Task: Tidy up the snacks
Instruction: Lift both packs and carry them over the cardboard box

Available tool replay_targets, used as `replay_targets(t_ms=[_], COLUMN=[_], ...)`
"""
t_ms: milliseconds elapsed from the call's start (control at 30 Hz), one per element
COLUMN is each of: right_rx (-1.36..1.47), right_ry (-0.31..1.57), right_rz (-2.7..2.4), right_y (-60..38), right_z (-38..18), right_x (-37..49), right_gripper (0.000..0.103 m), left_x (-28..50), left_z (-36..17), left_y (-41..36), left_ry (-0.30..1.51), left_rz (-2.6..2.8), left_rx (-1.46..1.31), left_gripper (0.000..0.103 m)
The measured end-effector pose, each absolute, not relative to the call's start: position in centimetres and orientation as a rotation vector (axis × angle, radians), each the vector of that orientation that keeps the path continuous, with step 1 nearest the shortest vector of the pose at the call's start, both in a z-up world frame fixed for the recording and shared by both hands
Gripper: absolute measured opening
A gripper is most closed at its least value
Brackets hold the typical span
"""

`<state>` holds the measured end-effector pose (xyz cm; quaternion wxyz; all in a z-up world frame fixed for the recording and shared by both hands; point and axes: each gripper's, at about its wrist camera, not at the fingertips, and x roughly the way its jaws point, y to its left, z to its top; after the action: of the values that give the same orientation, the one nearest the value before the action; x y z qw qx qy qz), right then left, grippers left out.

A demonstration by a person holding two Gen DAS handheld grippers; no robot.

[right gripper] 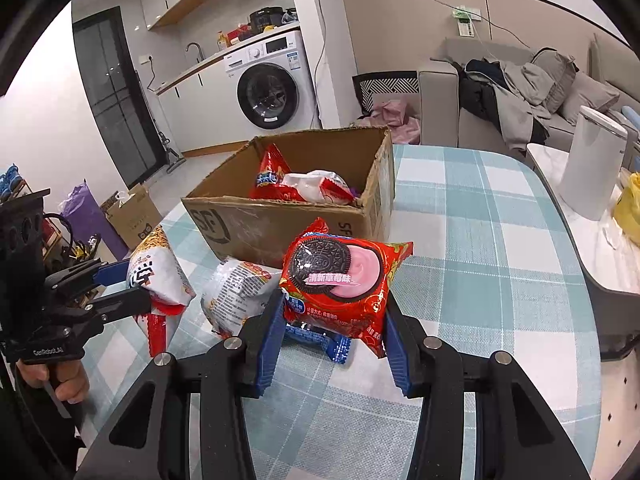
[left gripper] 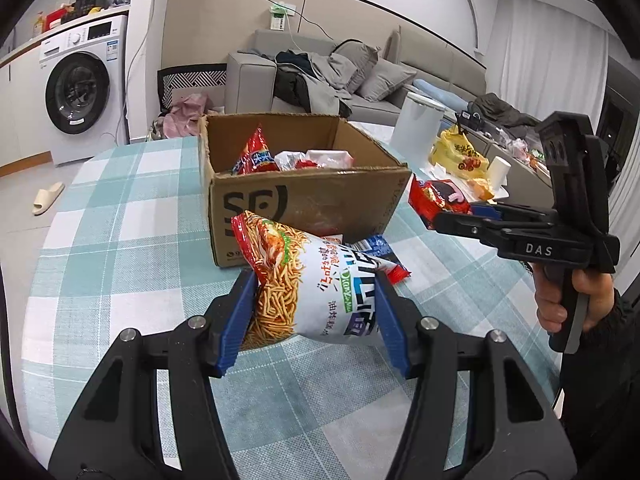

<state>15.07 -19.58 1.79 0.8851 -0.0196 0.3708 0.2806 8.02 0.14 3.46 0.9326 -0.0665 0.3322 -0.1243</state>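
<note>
My left gripper (left gripper: pixel 316 316) is shut on a white and orange noodle snack bag (left gripper: pixel 308 280), held just above the checked tablecloth in front of the open cardboard box (left gripper: pixel 308 204). My right gripper (right gripper: pixel 330 336) is shut on a red Oreo pack (right gripper: pixel 340 280), held near the box's front corner (right gripper: pixel 280 232). The box holds several red and white snack bags (left gripper: pixel 296 158). A blue wrapped snack (right gripper: pixel 320 340) lies under the Oreo pack, and a white snack bag (right gripper: pixel 236 296) lies beside it. The left gripper with its bag (right gripper: pixel 160 276) also shows in the right wrist view.
The round table has a teal checked cloth (left gripper: pixel 132 240). A white bin (left gripper: pixel 416 132) and a yellow bag (left gripper: pixel 456 152) stand on a side table to the right. A sofa with clothes (left gripper: pixel 320 72) is behind, a washing machine (left gripper: pixel 80 88) at left.
</note>
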Motion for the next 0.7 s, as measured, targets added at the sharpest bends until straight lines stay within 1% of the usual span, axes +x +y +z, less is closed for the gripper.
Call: replay_targets(t_ms=[700], right_rx=[0.033], right_ry=[0.679], right_rz=[0.592], right_y=[-19.4], right_z=[3.9], right_x=[14.9], right_gripper=[0.046], left_x=[10.1], left_z=[6.7], left_y=[2.2], left_ry=[0.599], left_rz=[-0.177], left_rx=[-0.182], left_gripper=[0.055])
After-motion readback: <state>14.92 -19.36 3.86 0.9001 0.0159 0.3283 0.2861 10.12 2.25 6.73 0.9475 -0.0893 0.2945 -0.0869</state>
